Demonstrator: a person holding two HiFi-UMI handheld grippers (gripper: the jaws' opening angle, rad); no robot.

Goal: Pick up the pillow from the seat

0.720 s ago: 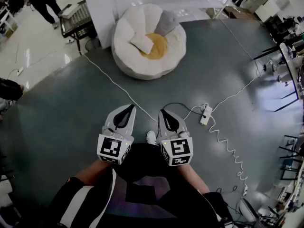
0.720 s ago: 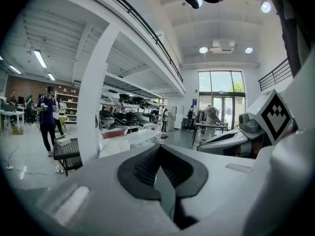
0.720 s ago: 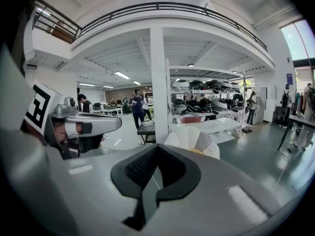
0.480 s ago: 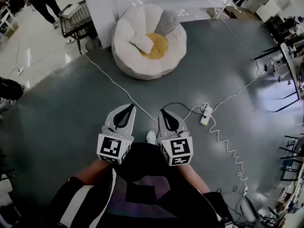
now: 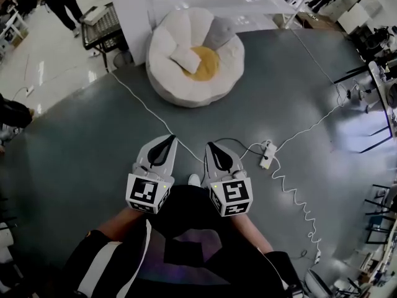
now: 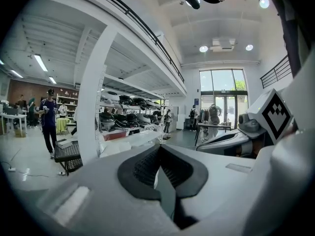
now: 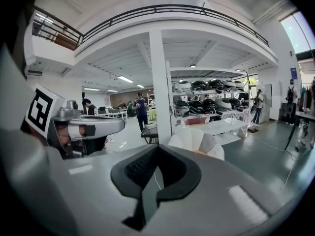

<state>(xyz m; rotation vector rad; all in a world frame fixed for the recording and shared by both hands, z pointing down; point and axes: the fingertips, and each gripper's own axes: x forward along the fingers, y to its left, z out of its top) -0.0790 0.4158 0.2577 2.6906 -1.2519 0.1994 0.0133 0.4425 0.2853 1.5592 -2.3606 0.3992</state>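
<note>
Nestling in cream seat (image 5: 162,84), white pillow (image 5: 185,57) and grey cushion (image 5: 218,35), left gripper (image 5: 170,138), right gripper (image 5: 209,145), fingers clenched, empty.

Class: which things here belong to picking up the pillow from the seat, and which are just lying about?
For the job: white pillow, grey pillow, round seat, left gripper, right gripper.
Lying about: power strip, black cart.
</note>
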